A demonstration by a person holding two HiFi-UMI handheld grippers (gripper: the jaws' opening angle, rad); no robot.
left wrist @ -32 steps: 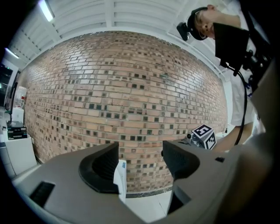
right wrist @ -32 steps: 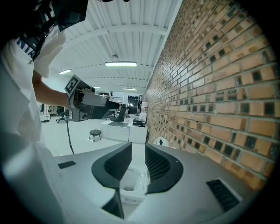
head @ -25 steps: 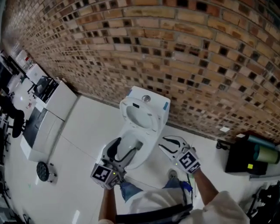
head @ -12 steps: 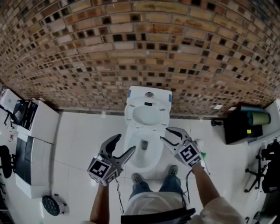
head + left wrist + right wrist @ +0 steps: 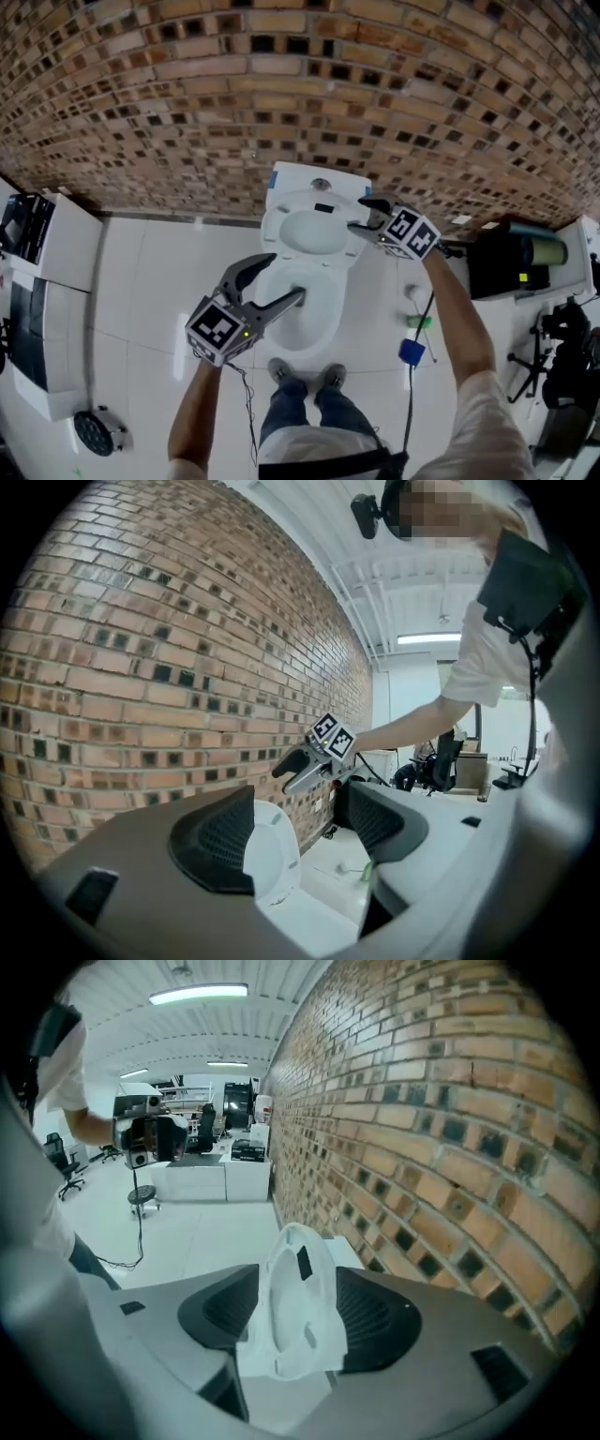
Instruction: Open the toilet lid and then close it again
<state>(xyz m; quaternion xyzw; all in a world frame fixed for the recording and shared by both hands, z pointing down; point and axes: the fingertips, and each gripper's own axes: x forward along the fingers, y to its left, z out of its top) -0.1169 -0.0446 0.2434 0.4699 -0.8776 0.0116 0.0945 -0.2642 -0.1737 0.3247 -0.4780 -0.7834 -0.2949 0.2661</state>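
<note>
The white toilet (image 5: 298,314) stands against the brick wall with its lid (image 5: 314,231) raised upright against the tank. My right gripper (image 5: 359,215) is at the lid's upper right edge. Its jaws have just been opening, and in the right gripper view the lid (image 5: 295,1269) stands edge-on between the two pads of this gripper (image 5: 295,1314), with no clear press on it. My left gripper (image 5: 284,277) hovers open over the bowl's left rim and holds nothing. In the left gripper view, past this gripper (image 5: 295,832), the lid's edge (image 5: 272,860) and the right gripper (image 5: 286,775) show.
The brick wall (image 5: 281,94) is close behind the tank. A white cabinet (image 5: 47,281) stands at the left and a black box (image 5: 511,258) at the right. A blue object (image 5: 411,352) and a cable lie on the floor right of the bowl. The person's shoes (image 5: 300,375) stand at its front.
My right gripper has gone from beside the bowl up to the lid's upper right edge, its jaws wider. My left gripper shifted slightly over the bowl's rim. The lid stays raised.
</note>
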